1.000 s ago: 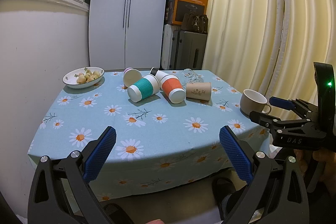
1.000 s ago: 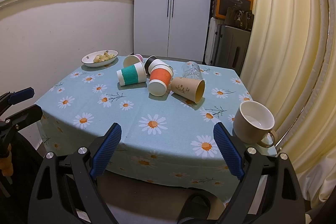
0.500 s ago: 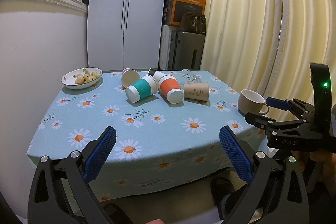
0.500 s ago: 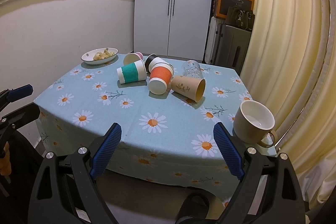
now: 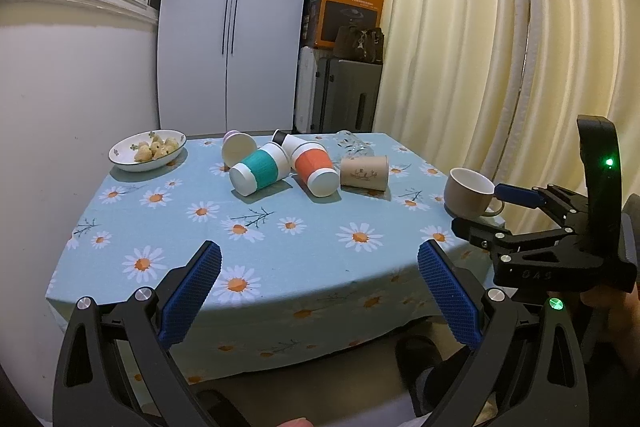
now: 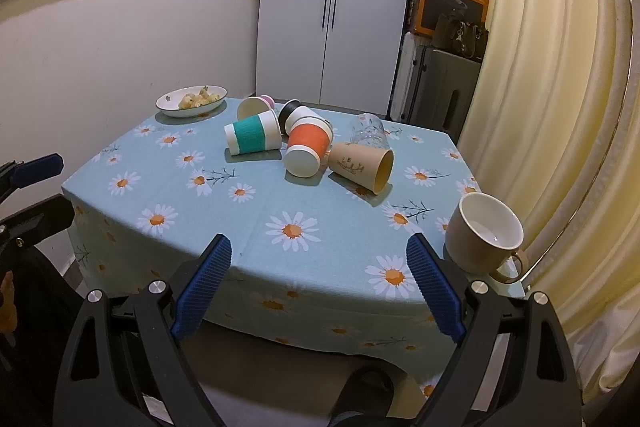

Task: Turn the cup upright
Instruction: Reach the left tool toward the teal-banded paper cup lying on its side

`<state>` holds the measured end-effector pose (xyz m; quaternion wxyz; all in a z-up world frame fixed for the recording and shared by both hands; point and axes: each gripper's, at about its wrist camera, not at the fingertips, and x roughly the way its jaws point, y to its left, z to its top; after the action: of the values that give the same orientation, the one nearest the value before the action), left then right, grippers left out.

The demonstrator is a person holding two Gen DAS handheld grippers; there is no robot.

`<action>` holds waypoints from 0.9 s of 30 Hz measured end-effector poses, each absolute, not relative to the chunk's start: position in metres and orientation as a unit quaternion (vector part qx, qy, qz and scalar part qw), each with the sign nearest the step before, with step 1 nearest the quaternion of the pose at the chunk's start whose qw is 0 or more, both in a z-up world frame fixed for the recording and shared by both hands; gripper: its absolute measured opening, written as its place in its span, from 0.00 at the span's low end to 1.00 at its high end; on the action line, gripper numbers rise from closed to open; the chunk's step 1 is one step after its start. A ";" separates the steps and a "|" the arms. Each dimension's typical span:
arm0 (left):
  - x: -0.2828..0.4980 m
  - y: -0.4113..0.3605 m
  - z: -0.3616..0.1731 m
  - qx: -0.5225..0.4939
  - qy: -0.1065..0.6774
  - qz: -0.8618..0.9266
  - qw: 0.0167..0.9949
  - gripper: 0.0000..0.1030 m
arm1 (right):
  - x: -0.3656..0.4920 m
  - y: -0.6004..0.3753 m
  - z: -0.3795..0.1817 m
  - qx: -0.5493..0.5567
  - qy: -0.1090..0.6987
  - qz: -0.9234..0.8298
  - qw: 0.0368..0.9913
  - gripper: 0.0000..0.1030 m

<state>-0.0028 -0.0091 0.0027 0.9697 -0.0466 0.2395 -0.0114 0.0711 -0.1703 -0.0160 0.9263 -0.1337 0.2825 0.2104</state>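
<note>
On the round table under its pale blue daisy-print tablecloth (image 6: pixel 248 215), going left to right, there is one shallow white bowl of small yellowish pieces (image 6: pixel 191 101) at about ten o'clock, then a cluster of six tipped-over cups around twelve o'clock, then one beige ceramic mug (image 6: pixel 483 233) standing upright at about three o'clock near the edge. Counted through the cluster: one pale paper cup with a pink base (image 6: pixel 253 105) lying with its mouth toward the cameras; one white cup with a teal ribbed sleeve (image 6: pixel 252 137) on its side just in front of it; one white cup with a black rim (image 6: pixel 298 114) behind; one white cup with an orange ribbed sleeve (image 6: pixel 307 149) on its side, base toward the cameras, touching the teal one's neighbourhood closely; one clear glass tumbler (image 6: pixel 369 129) lying farther back; and one brown kraft paper cup with a printed drawing (image 6: pixel 362 166) on its side, mouth facing right, just beside the orange cup. The left gripper (image 5: pixel 319 297) is spread wide, its blue ribbed pads gripping nothing and touching nothing, held off the near table edge at six o'clock. The right gripper (image 6: pixel 319 285) is likewise spread wide and empty, hovering at the near edge, with the mug just beyond its right finger.
</note>
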 end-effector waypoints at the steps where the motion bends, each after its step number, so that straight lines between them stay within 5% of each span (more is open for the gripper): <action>1: -0.002 -0.009 0.003 -0.048 0.240 -0.012 0.969 0.93 | 0.072 -0.169 -0.016 -0.134 0.284 0.210 0.926 0.86; 14: 0.040 0.016 0.003 -0.089 0.300 -0.067 0.947 0.93 | 0.128 -0.153 -0.024 -0.083 0.380 0.259 0.884 0.86; 27: 0.162 0.069 0.016 -0.019 0.369 -0.119 0.922 0.93 | 0.224 -0.108 0.015 -0.009 0.413 0.327 0.850 0.86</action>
<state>0.1622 0.0692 0.0157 0.9217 -0.0189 0.3686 -0.1190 0.2238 -0.1078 0.0146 0.8499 -0.0086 0.4133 0.3268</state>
